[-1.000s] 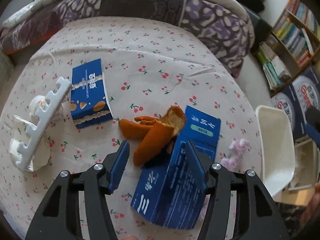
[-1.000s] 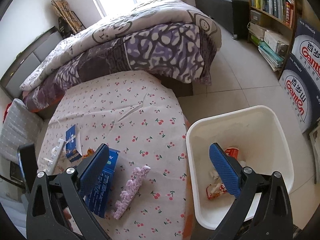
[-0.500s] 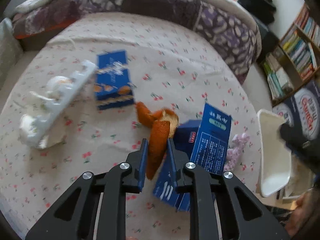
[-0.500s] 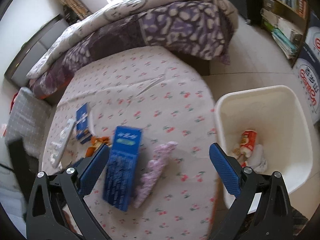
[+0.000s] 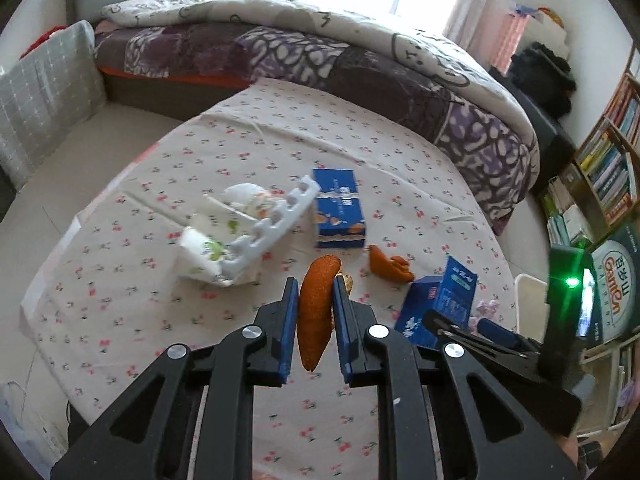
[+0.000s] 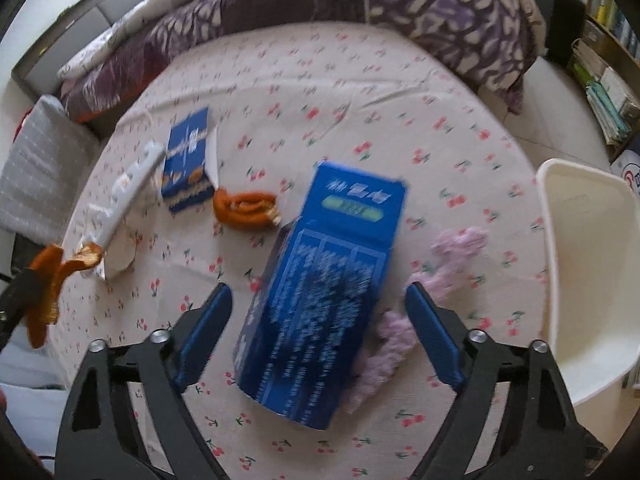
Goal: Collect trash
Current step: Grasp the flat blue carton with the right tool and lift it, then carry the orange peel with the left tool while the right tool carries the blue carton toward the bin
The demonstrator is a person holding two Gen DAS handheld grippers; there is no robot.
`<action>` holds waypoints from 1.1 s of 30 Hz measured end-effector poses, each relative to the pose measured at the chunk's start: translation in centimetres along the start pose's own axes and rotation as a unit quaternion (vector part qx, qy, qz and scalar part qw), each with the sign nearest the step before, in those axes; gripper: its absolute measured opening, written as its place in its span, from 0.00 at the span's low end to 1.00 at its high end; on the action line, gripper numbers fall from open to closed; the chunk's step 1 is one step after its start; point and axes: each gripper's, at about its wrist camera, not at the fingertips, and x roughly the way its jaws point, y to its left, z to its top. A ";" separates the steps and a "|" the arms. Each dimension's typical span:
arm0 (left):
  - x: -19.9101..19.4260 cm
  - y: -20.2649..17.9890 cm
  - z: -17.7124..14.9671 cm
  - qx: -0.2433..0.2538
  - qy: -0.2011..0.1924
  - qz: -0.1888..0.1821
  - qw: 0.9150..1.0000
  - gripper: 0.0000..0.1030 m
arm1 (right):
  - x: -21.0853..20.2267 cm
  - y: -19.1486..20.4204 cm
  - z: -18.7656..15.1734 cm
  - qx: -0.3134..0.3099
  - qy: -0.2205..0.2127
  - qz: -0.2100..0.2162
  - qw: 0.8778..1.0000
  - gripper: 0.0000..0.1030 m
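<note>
While the left fingers [image 5: 316, 308] pinch an orange peel [image 5: 317, 312], the right fingers [image 6: 318, 332] straddle, spread, the blue box [image 6: 320, 304]

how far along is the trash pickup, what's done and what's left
Underway. In hand: the left gripper is shut on an orange peel, lifted. The right gripper is open over the large blue box. Left on the table: second peel, small blue box, white wrappers, purple piece. White bin's contents aren't visible.
</note>
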 end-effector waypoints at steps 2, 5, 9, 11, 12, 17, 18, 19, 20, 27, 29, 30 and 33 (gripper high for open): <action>-0.2 0.5 -0.3 -0.001 0.000 0.003 1.000 0.17 | 0.7 0.6 -0.2 -0.004 0.010 0.002 1.000 0.65; -0.3 1.4 -0.5 -0.006 0.000 0.012 1.000 0.17 | 1.4 1.1 -0.4 0.000 0.011 0.004 1.000 0.59; -0.4 2.3 -0.4 -0.017 -0.006 0.023 1.000 0.17 | 0.2 1.9 -0.2 0.000 -0.021 0.025 0.999 0.53; -0.7 2.4 -0.4 -0.018 -0.015 0.029 0.999 0.17 | -0.8 2.1 0.1 -0.003 -0.038 0.036 0.999 0.46; -1.0 2.3 -0.3 -0.018 -0.022 0.033 0.999 0.17 | -1.6 2.3 0.2 -0.007 -0.054 0.043 0.998 0.32; -2.2 1.4 0.1 -0.012 -0.056 0.048 0.997 0.17 | -4.9 2.1 0.9 -0.019 -0.107 0.070 0.992 0.20; -2.4 1.2 0.1 -0.010 -0.061 0.049 0.997 0.17 | -5.4 2.0 0.9 -0.019 -0.115 0.072 0.991 0.20; -2.5 1.1 0.1 -0.009 -0.063 0.049 0.997 0.17 | -5.7 1.7 1.1 -0.016 -0.120 0.077 0.990 0.20; -2.7 1.0 0.1 -0.010 -0.066 0.050 0.997 0.17 | -5.9 1.6 1.2 -0.013 -0.123 0.081 0.989 0.20; -3.5 0.0 0.5 -0.011 -0.092 0.061 0.994 0.17 | -8.9 0.8 1.6 -0.024 -0.182 0.074 0.980 0.19; -3.7 -0.3 0.7 -0.012 -0.099 0.061 0.993 0.17 | -10.0 0.7 1.5 -0.035 -0.205 0.066 0.976 0.19; -3.8 -0.5 0.7 -0.012 -0.104 0.062 0.993 0.17 | -10.3 0.6 1.5 -0.038 -0.211 0.064 0.975 0.19; -4.1 -1.2 0.9 -0.010 -0.114 0.068 0.991 0.17 | -11.6 0.3 1.2 -0.053 -0.238 0.050 0.969 0.19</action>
